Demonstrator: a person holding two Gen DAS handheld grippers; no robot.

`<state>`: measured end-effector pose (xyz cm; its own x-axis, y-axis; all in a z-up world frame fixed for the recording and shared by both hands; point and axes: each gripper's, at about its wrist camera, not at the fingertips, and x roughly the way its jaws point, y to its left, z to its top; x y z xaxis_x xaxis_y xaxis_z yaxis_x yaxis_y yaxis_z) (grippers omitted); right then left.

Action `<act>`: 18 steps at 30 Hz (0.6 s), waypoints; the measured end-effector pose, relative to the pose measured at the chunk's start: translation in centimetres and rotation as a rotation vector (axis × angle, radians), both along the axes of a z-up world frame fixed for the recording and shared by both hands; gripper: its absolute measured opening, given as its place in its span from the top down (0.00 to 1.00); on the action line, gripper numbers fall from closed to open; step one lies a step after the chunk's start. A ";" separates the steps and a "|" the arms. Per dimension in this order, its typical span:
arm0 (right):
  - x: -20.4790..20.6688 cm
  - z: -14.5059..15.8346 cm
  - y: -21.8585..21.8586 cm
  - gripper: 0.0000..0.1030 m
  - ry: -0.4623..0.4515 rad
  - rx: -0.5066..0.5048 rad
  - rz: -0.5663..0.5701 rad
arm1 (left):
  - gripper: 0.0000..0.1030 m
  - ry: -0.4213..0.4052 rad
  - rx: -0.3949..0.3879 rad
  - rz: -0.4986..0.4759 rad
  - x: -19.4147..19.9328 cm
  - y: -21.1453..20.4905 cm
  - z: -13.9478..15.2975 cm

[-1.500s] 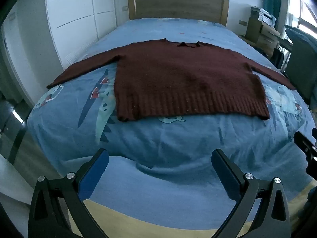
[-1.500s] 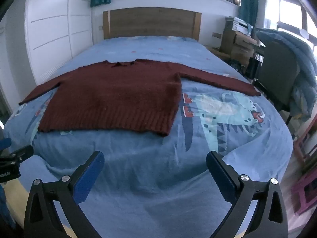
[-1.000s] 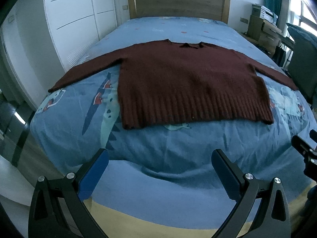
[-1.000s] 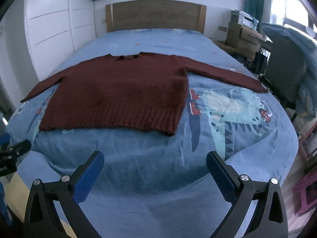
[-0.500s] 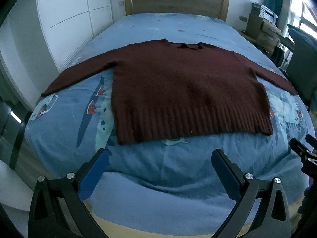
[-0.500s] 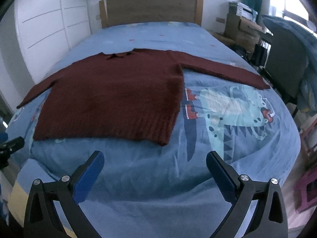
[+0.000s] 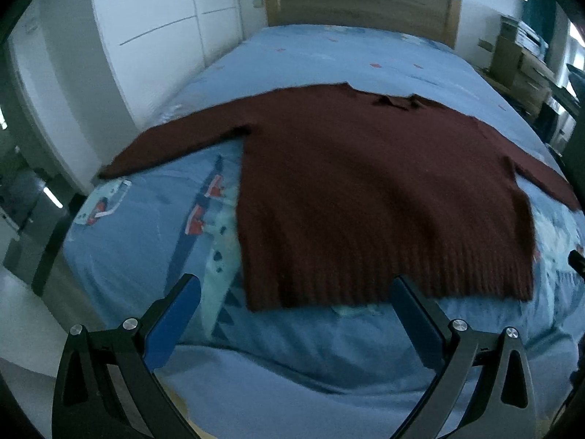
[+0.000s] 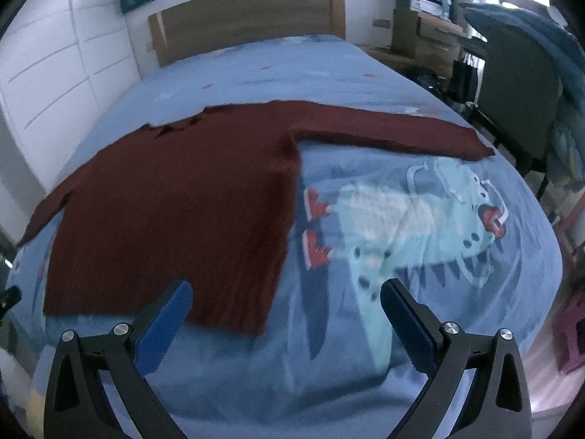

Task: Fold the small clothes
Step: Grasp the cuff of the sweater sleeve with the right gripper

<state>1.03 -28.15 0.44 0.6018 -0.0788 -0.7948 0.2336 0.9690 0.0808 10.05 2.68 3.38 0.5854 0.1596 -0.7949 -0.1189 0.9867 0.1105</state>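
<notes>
A dark red knit sweater [image 7: 365, 190] lies flat on the blue bed, both sleeves spread out, hem toward me. It also shows in the right wrist view [image 8: 175, 205]. My left gripper [image 7: 292, 296] is open and empty, just in front of the hem near its left corner. My right gripper [image 8: 285, 300] is open and empty, above the hem's right corner, which lies between its fingers.
The bed has a blue dinosaur-print cover [image 8: 420, 219] and a wooden headboard [image 7: 362, 0]. A white wardrobe [image 7: 146, 44] stands left. A dark chair with a blue blanket [image 8: 523, 102] and boxes [image 8: 424, 33] stand right of the bed.
Both grippers have moved forward toward the sweater's hem. The left one has swung left, the right one right. The sweater has not moved.
</notes>
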 end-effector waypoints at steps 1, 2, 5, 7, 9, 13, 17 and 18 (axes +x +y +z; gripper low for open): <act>0.8 -0.1 -1.0 0.00 -0.004 0.008 -0.012 | 0.01 0.006 -0.008 0.011 0.3 0.2 0.0; 1.4 -0.1 -1.9 0.00 -0.008 0.019 -0.025 | 0.01 0.012 -0.013 0.021 0.6 0.4 0.1; 3.6 -0.4 -5.5 0.00 -0.025 0.050 -0.080 | 0.01 0.028 -0.019 0.048 1.6 0.9 0.1; 5.0 -0.8 -7.6 0.00 -0.025 0.055 -0.111 | 0.01 0.037 -0.006 0.066 2.1 1.1 0.1; 6.4 -1.4 -9.9 0.00 -0.016 0.066 -0.135 | 0.01 0.049 0.012 0.078 2.6 1.1 -0.2; 8.2 -2.6 -13.8 0.00 -0.004 0.112 -0.171 | 0.01 0.064 0.024 0.101 3.4 1.2 -0.8; 9.7 -4.1 -17.2 0.00 0.004 0.149 -0.205 | 0.01 0.078 0.019 0.108 4.2 0.9 -1.2; 10.0 -4.5 -18.2 0.00 0.006 0.172 -0.218 | 0.01 0.082 0.014 0.108 4.5 0.8 -1.3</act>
